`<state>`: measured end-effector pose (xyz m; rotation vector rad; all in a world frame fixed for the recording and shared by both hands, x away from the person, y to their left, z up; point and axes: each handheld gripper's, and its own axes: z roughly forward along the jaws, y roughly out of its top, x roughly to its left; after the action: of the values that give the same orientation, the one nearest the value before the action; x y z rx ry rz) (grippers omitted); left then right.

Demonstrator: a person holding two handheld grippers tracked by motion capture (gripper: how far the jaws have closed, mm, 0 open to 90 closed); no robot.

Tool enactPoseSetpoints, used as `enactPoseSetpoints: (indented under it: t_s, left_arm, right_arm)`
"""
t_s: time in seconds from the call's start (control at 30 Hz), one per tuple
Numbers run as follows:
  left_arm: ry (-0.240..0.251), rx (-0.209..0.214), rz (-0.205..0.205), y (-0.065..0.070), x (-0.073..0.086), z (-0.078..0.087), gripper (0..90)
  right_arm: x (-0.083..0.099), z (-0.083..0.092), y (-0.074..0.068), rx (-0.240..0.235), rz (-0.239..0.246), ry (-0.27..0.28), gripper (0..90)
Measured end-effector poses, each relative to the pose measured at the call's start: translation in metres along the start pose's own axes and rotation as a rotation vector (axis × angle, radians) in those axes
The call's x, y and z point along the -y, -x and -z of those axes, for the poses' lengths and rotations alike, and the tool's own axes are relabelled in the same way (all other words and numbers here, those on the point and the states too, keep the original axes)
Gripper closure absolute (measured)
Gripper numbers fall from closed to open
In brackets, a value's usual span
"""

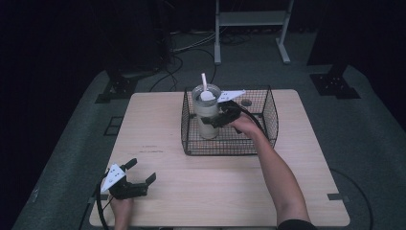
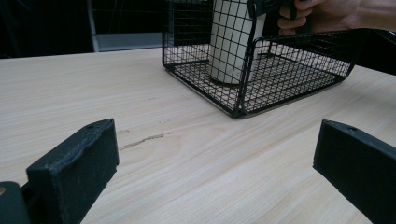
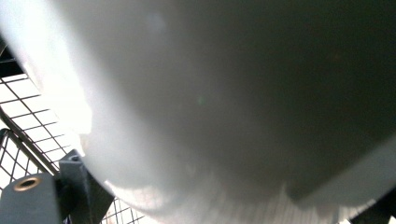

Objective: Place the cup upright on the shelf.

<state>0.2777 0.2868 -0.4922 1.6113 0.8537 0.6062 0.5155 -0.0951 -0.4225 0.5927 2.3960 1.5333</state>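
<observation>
Right gripper clamped on cup standing in basket — lift straight, clear of the rim, keeping straw upright. Left gripper wide open, empty, on table.

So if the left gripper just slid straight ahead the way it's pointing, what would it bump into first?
Probably the wire basket. The left gripper looks over bare table at the basket's near corner, with the white cup standing inside it; depth is hard to judge.

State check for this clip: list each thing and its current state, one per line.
Tumbler: upright inside the basket, straw in its lid.
Wire basket: upright on the table, open top.
Right gripper: shut on the tumbler's side.
Left gripper: open, holding nothing, low over the table.
</observation>
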Motion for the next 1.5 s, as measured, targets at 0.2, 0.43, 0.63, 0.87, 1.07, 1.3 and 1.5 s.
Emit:
enactPoseSetpoints:
  t_s: [0.2,0.43,0.63,0.87,1.07,1.3,1.5]
  left_arm:
    - [-0.001,0.0,0.0,0.0,0.0,0.0,0.0]
    - [-0.001,0.001,-0.001,0.0,0.0,0.0,0.0]
    - [-0.001,0.001,-0.001,0.0,0.0,0.0,0.0]
    - [-0.001,0.001,-0.001,0.0,0.0,0.0,0.0]
    - [-0.001,0.002,-0.002,0.0,0.0,0.0,0.0]
    - [-0.002,0.001,-0.003,0.0,0.0,0.0,0.0]
    - [-0.002,0.001,-0.004,0.001,0.0,0.0,0.0]
  right_arm:
    - [0.001,0.001,0.0,-0.004,0.005,-0.001,8.8]
    - [0.001,0.005,0.0,-0.003,0.011,-0.008,8.7]
    - [0.002,0.008,-0.001,0.001,0.006,-0.02,8.6]
    - [0.002,0.009,-0.001,0.006,0.007,-0.02,8.6]
    - [0.003,0.011,-0.002,0.009,0.005,-0.018,8.6]
    - [0.002,0.014,-0.002,0.014,0.004,-0.027,8.6]
    - [0.003,0.015,-0.002,0.016,0.008,-0.03,8.7]
